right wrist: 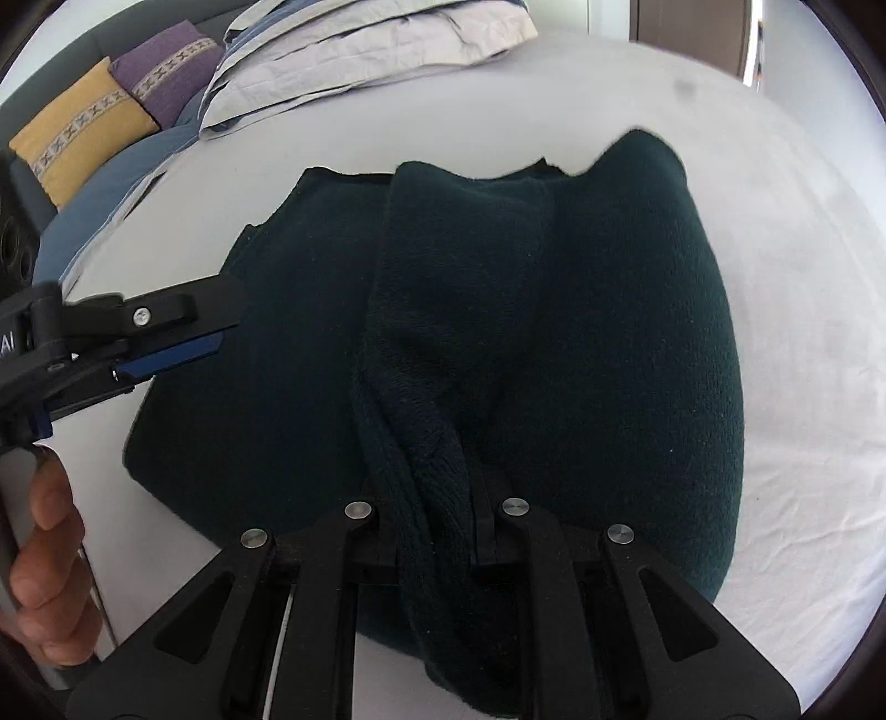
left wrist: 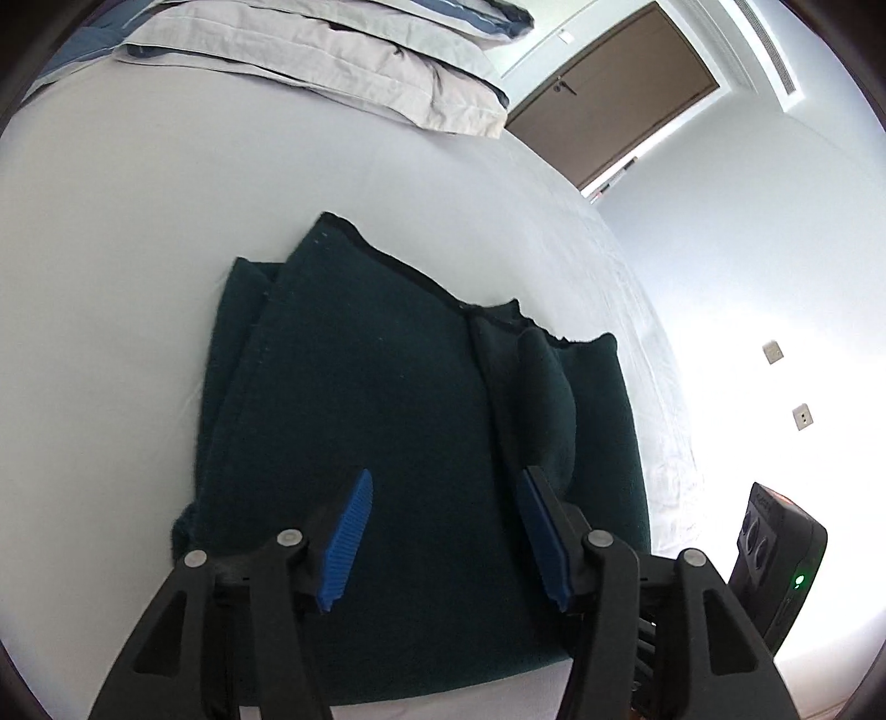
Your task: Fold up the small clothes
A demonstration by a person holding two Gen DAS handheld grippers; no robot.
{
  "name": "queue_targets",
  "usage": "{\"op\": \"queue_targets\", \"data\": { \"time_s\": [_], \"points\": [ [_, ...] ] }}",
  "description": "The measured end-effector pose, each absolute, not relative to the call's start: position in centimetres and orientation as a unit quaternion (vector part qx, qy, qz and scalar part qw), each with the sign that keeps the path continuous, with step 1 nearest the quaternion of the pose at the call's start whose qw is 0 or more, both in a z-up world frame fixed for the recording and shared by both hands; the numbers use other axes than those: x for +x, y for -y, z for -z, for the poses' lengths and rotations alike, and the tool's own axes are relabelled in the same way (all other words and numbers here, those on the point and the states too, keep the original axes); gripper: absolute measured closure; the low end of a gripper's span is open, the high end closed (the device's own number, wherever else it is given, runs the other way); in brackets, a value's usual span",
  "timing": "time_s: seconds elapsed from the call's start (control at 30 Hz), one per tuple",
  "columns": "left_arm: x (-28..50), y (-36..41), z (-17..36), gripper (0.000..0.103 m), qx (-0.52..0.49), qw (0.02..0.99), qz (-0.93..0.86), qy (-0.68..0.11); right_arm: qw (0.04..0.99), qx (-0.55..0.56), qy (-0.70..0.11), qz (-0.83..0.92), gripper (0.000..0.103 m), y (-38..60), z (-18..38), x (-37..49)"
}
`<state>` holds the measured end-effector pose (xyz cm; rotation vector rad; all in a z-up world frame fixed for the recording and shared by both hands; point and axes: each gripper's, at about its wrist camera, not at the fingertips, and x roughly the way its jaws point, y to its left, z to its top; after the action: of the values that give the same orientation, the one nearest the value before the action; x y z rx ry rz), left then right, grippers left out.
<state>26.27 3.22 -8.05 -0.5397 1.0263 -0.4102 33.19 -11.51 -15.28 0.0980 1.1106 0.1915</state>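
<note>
Dark green knit garment [left wrist: 387,432] lies spread on the white bed [left wrist: 111,277], already doubled over on itself, with a loose flap or sleeve running up its middle. The step in hand looks like a fold in progress: the right claw [right wrist: 434,531] is clenched on a bunched ridge of the knit fabric, which rises from the garment's near edge and passes between its black fingers, so this part of the cloth is lifted rather than lying flat. The left claw [left wrist: 443,531] is released, its blue pads [left wrist: 349,543] standing apart with nothing gripped; it hovers over the garment's near half, the cloth below and ahead of it rather than between the pads. In the right wrist view the left claw [right wrist: 183,346] reaches in from the left over the garment's left edge, and the hand [right wrist: 47,565] holding it shows at the lower left. Judging by this, the next move calls for carrying the pinched ridge across and laying it down so the layers line up, while the free claw either pins the lower layer or takes a corner. Soft knit is likely to sag and slide. Pillows [right wrist: 360,50] lie at the head of the bed, well apart from the work.
</note>
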Motion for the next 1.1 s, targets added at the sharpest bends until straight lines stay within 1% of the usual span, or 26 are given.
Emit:
{"op": "queue_targets", "data": {
  "time_s": [0.07,0.13,0.2,0.33,0.37,0.4,0.43,0.47,0.5,0.57,0.6,0.63,0.67,0.7,0.73,0.77,0.87,0.97,1.1],
  "points": [
    [26.8,-2.3,8.0,0.040,-0.254,0.814,0.198,-0.484,0.844,0.085,-0.521,-0.097,0.090,13.1,14.9,32.5],
    [27.6,-1.2,7.9,0.035,-0.255,0.806,0.210,-0.491,0.848,0.092,-0.513,-0.099,0.090,14.4,14.9,31.7],
    [28.6,0.5,8.2,0.033,-0.256,0.788,0.228,-0.511,0.849,0.092,-0.510,-0.102,0.089,14.9,14.8,30.6],
    [30.5,3.2,9.7,0.033,-0.243,0.762,0.228,-0.555,0.856,0.098,-0.497,-0.100,0.088,15.9,14.7,28.2],
    [30.6,3.8,9.8,0.035,-0.238,0.762,0.226,-0.558,0.857,0.100,-0.495,-0.100,0.087,16.1,14.6,27.7],
    [30.8,4.4,9.7,0.038,-0.230,0.764,0.223,-0.560,0.858,0.102,-0.492,-0.106,0.084,16.3,14.2,27.0],
    [30.9,4.7,9.6,0.047,-0.223,0.766,0.219,-0.562,0.858,0.103,-0.491,-0.110,0.082,16.5,14.2,26.2],
    [31.1,5.1,9.5,0.057,-0.216,0.766,0.215,-0.565,0.858,0.105,-0.489,-0.116,0.075,16.8,13.9,25.2],
    [31.3,5.3,9.5,0.061,-0.211,0.767,0.214,-0.567,0.860,0.106,-0.483,-0.125,0.062,17.1,13.4,23.8],
    [31.1,5.3,9.7,0.065,-0.201,0.769,0.211,-0.569,0.867,0.105,-0.468,-0.137,0.048,16.7,12.9,21.5],
    [31.0,5.3,9.7,0.066,-0.197,0.770,0.209,-0.570,0.870,0.103,-0.462,-0.137,0.047,16.8,12.7,20.4],
    [30.9,5.4,9.7,0.070,-0.197,0.770,0.208,-0.571,0.871,0.103,-0.460,-0.137,0.047,17.3,12.5,19.0],
    [30.8,5.5,9.6,0.076,-0.197,0.769,0.209,-0.571,0.870,0.107,-0.461,-0.140,0.047,17.7,12.6,18.1],
    [30.7,5.5,9.5,0.079,-0.196,0.770,0.209,-0.571,0.868,0.114,-0.462,-0.142,0.047,18.2,12.6,17.4],
    [30.6,5.6,9.3,0.086,-0.192,0.771,0.210,-0.570,0.867,0.122,-0.461,-0.141,0.047,18.8,12.7,16.7],
    [30.6,5.8,9.2,0.088,-0.189,0.771,0.212,-0.569,0.867,0.132,-0.460,-0.140,0.047,19.5,12.6,15.8],
    [30.4,5.7,8.3,0.089,-0.187,0.772,0.223,-0.565,0.872,0.150,-0.448,-0.130,0.047,21.2,11.7,14.0],
    [30.6,4.3,6.8,0.090,-0.192,0.774,0.235,-0.556,0.889,0.165,-0.414,-0.108,0.047,23.5,9.9,12.6],
    [31.0,1.5,5.1,0.090,-0.190,0.782,0.236,-0.544,0.892,0.185,-0.404,-0.080,0.047,26.9,8.8,11.7]
  ]
}}
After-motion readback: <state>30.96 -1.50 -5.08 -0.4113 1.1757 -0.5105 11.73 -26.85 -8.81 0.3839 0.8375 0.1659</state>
